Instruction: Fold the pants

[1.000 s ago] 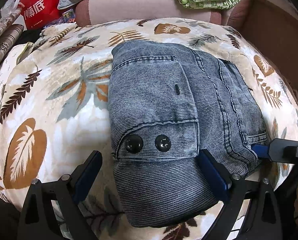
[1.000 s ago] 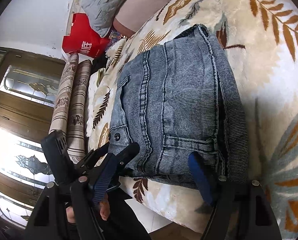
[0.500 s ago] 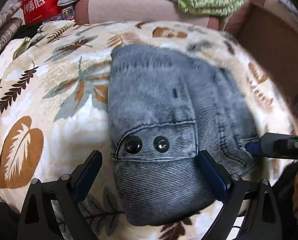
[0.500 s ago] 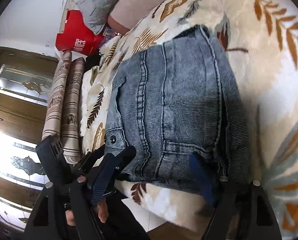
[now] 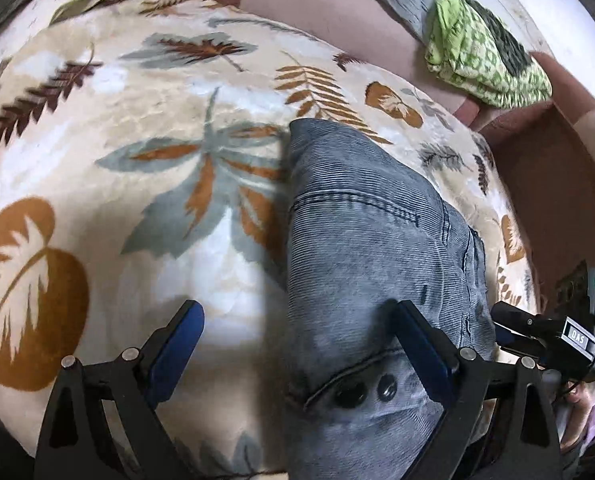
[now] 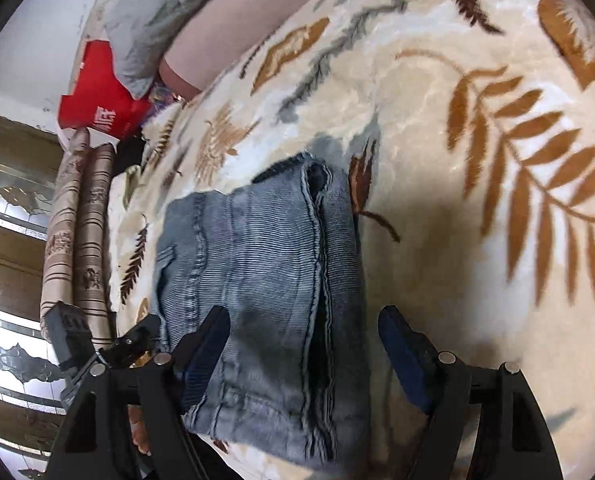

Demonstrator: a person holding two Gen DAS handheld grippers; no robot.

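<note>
Both tongs swing off the folded pants (image 5: 377,248) — fold apparently done.
Left tongs (image 5: 297,344) and right tongs (image 6: 303,354) gape, gripping nothing, shifted sideways over the blanket (image 5: 137,160).

From your left wrist you see the folded pants (image 5: 377,248) lying on the leaf-print blanket (image 5: 137,160), running from mid-frame down to the near edge, two dark buttons (image 5: 363,392) low on the denim. Your left gripper (image 5: 297,340) stands wide open: its right finger rests over the denim, its left finger over bare blanket. Your right gripper (image 5: 537,332) pokes in at the pants' right edge. A green patterned cloth (image 5: 481,60) lies on the pink cushion (image 5: 337,12) behind
</note>
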